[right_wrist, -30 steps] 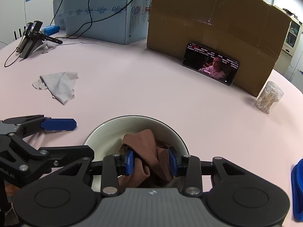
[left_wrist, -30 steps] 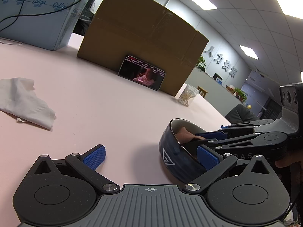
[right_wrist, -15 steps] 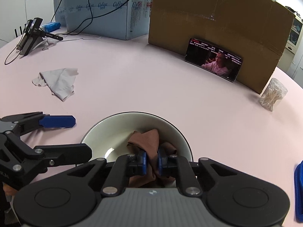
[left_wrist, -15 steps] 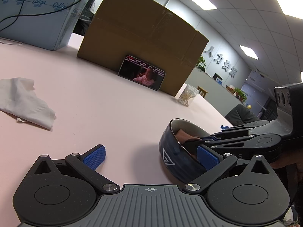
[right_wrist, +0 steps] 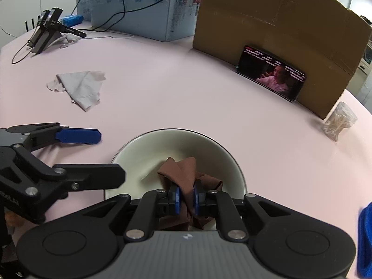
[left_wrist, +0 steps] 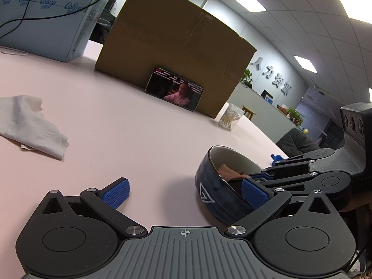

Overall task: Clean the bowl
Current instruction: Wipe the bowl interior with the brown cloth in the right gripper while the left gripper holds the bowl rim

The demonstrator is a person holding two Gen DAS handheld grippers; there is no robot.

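Note:
A bowl, dark blue outside and cream inside (right_wrist: 148, 158), stands on the pink table; it also shows in the left wrist view (left_wrist: 214, 186). A brown cloth (right_wrist: 186, 172) lies inside it. My right gripper (right_wrist: 186, 198) is shut on the brown cloth at the bowl's near side. My left gripper (left_wrist: 183, 191) is open wide, with its right finger (left_wrist: 253, 196) against the bowl's rim and its left finger (left_wrist: 116, 191) on the table. In the right wrist view the left gripper's fingers (right_wrist: 79, 136) reach in from the left.
A crumpled white tissue (right_wrist: 80, 88) lies left of the bowl. A phone (right_wrist: 270, 75) leans on a brown cardboard box (right_wrist: 279, 23). A jar of cotton swabs (right_wrist: 338, 122) stands right. A blue box (right_wrist: 139, 7), cables and a spare gripper (right_wrist: 48, 31) sit far left.
My right gripper has closed from open onto the brown cloth inside the bowl. The left gripper and the bowl have stayed in place.

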